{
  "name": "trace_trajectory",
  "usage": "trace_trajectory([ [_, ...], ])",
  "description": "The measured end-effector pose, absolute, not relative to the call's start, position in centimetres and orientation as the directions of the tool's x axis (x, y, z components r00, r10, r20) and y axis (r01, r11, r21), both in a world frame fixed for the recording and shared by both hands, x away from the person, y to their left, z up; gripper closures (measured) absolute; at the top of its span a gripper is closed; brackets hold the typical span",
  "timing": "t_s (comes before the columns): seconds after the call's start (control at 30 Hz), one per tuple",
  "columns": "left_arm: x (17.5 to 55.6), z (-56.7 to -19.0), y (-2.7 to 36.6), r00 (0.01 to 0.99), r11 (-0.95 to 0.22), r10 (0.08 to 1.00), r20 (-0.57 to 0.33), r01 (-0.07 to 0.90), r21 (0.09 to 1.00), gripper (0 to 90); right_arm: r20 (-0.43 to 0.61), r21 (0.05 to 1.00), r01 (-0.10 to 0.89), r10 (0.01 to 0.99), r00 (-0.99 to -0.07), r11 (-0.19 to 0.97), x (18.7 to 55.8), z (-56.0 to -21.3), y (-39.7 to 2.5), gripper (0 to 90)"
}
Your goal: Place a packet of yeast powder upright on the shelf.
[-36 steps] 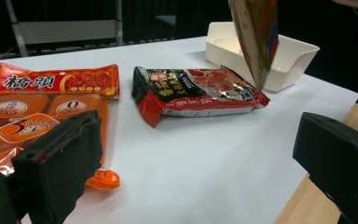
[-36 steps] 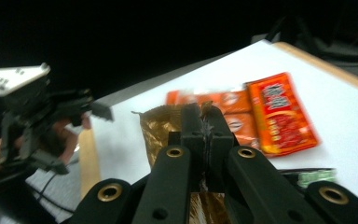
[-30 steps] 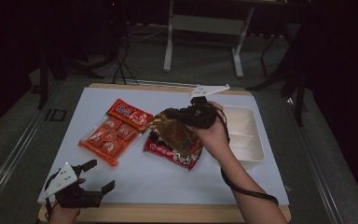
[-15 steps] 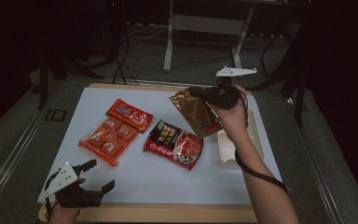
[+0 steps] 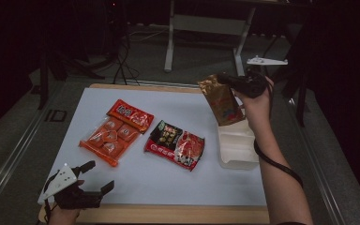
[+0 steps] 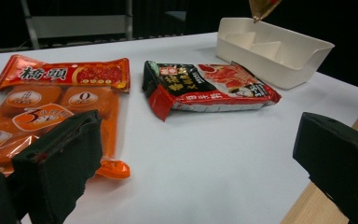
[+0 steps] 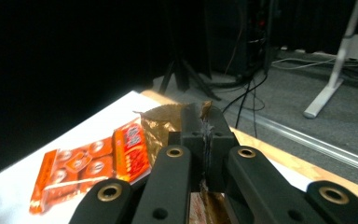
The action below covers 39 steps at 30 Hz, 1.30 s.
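Note:
My right gripper [image 5: 226,79] is shut on the top edge of a brown snack packet [image 5: 221,101], which hangs in the air above the white divided tray [image 5: 236,151] at the table's right. From the right gripper view the packet [image 7: 161,122] shows pinched between the black jaws [image 7: 204,120]. My left gripper [image 5: 98,177] rests open near the front left corner, nothing between its jaws [image 6: 205,163]. An orange packet of round cakes [image 5: 115,131] and a red and black noodle packet [image 5: 176,143] lie flat mid-table.
The white sheet [image 5: 178,187] covers the table, with bare room in front of the packets. The tray's compartments [image 6: 265,46] hold nothing. Beyond the table stand a desk frame [image 5: 204,23], cables and dark floor.
My right gripper has lifted the brown packet off the noodle packet and carried it right and up, over the tray. The left gripper has stayed put.

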<state>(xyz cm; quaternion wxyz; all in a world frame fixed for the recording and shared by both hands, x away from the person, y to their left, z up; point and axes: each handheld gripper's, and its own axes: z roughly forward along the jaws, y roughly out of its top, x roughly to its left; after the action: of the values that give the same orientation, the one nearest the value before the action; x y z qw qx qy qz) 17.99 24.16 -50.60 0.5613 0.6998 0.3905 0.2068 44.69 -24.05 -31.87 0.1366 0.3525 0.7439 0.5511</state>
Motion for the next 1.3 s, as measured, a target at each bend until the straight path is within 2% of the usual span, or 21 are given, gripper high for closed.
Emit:
trace_trajectory([
  [0.17,17.7,-50.7,24.3,0.598,-0.071,0.789,-0.145,0.322,0.944,1.6,0.204,0.917,0.384,0.696,-0.689,0.112,46.6,-32.7,-26.3,89.4],
  [0.63,17.0,-50.8,24.9,0.57,-0.053,0.807,-0.155,0.331,0.942,1.6,0.243,0.917,0.398,0.733,-0.636,0.041,49.9,-34.5,-28.4,89.2],
  [0.73,16.9,-50.8,25.0,0.563,-0.051,0.812,-0.156,0.334,0.941,1.6,0.25,0.919,0.394,0.742,-0.623,0.021,51.2,-35.9,-29.0,89.2],
  [1.3,16.8,-50.8,25.1,0.557,-0.053,0.816,-0.153,0.336,0.94,1.6,0.296,0.895,0.446,0.764,-0.573,-0.013,51.4,-39.7,-29.4,88.6],
])
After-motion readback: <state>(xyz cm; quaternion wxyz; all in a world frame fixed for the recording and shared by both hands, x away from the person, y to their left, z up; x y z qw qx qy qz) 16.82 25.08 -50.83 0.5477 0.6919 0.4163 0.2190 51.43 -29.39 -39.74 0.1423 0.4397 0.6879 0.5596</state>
